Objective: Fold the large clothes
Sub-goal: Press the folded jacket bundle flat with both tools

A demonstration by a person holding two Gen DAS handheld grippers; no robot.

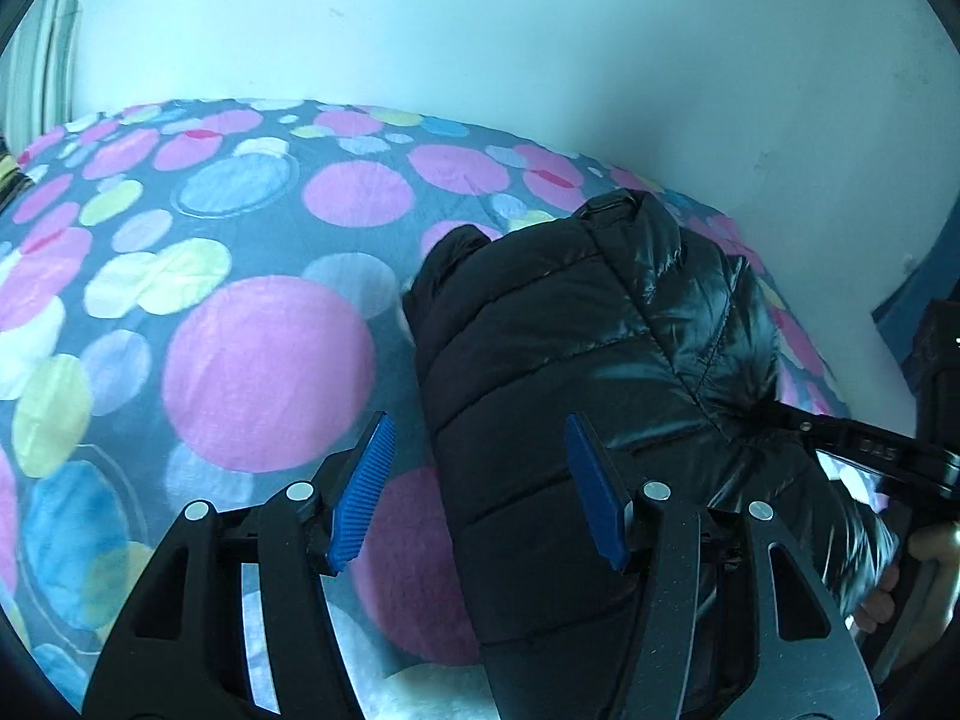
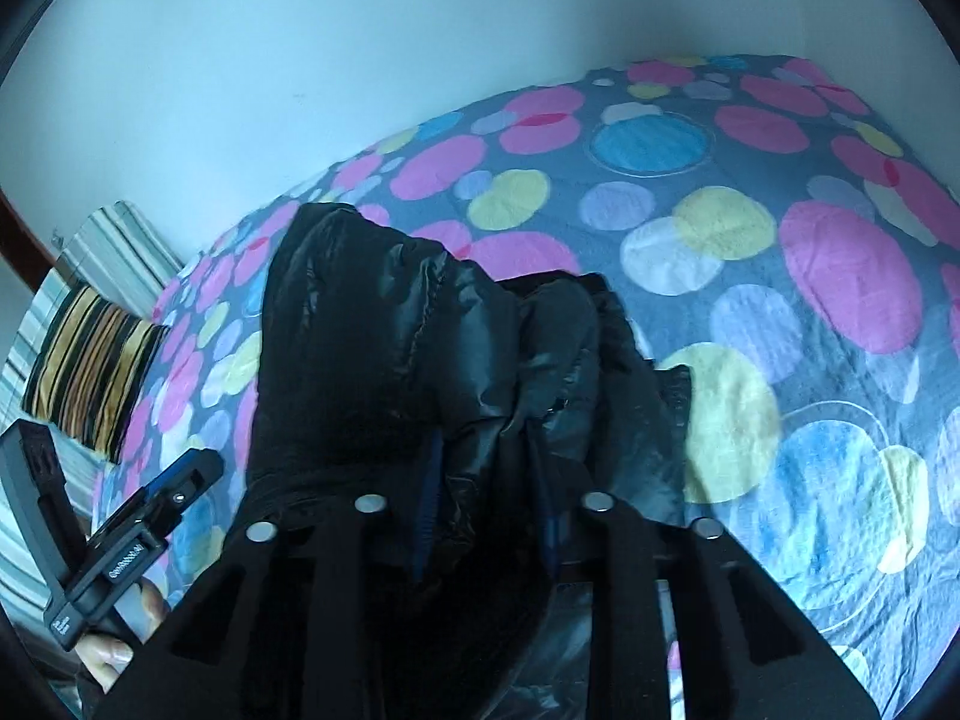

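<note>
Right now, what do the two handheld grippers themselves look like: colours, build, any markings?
The left gripper has black skeletal linkage arms with cut-out slots, round silver pivot pins and ribbed blue pads. The right gripper has the same black frame and silver pins; its pads are mostly buried in the black jacket. White lettering on the left unit's body is too small to read.

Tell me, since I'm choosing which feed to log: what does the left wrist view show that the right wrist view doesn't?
Only the left wrist view: the left tool open, its blue pads straddling the jacket's quilted panel. Only the right wrist view: the right tool shut on bunched jacket fabric, and a striped pillow. Both: the black puffer jacket on the polka-dot bedspread, before a pale wall.
</note>
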